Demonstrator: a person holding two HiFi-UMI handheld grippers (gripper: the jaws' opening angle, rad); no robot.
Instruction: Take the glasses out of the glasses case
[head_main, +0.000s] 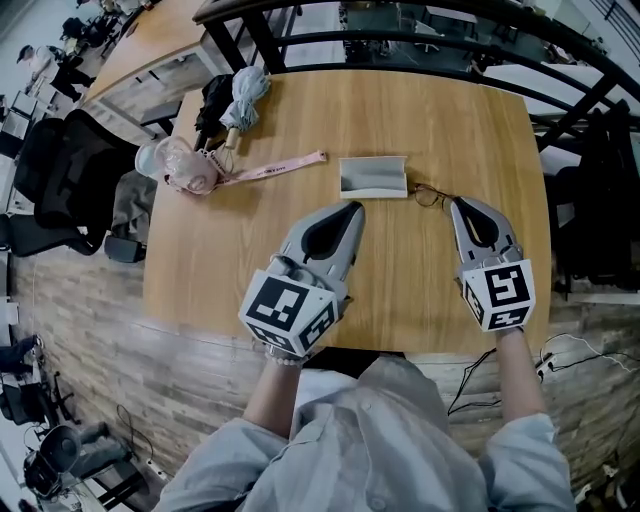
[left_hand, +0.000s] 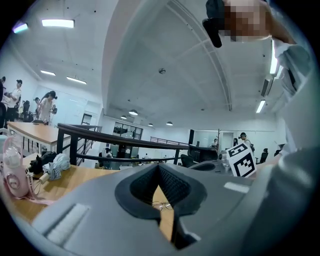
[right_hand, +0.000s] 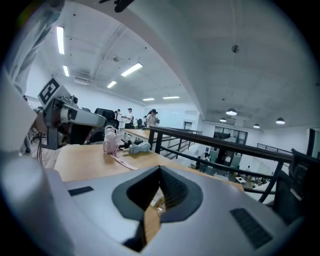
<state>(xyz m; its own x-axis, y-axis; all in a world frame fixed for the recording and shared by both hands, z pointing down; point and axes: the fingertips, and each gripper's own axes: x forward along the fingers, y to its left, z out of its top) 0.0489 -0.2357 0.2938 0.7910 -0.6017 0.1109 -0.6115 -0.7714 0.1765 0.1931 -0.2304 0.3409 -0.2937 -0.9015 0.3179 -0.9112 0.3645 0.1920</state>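
As left gripper (head_main: 355, 206) and right gripper (head_main: 457, 203) hover closed, empty, glasses (head_main: 430, 194) lie beside the right

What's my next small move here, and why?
Probably just draw the right gripper back: the glasses already lie on the table, right of the glasses case, and that gripper's jaws are together, holding nothing.

Right gripper (right_hand: 160, 169): jaws meet at their tips; glasses (right_hand: 160, 208) show through the hollow, above the table (right_hand: 85, 162).
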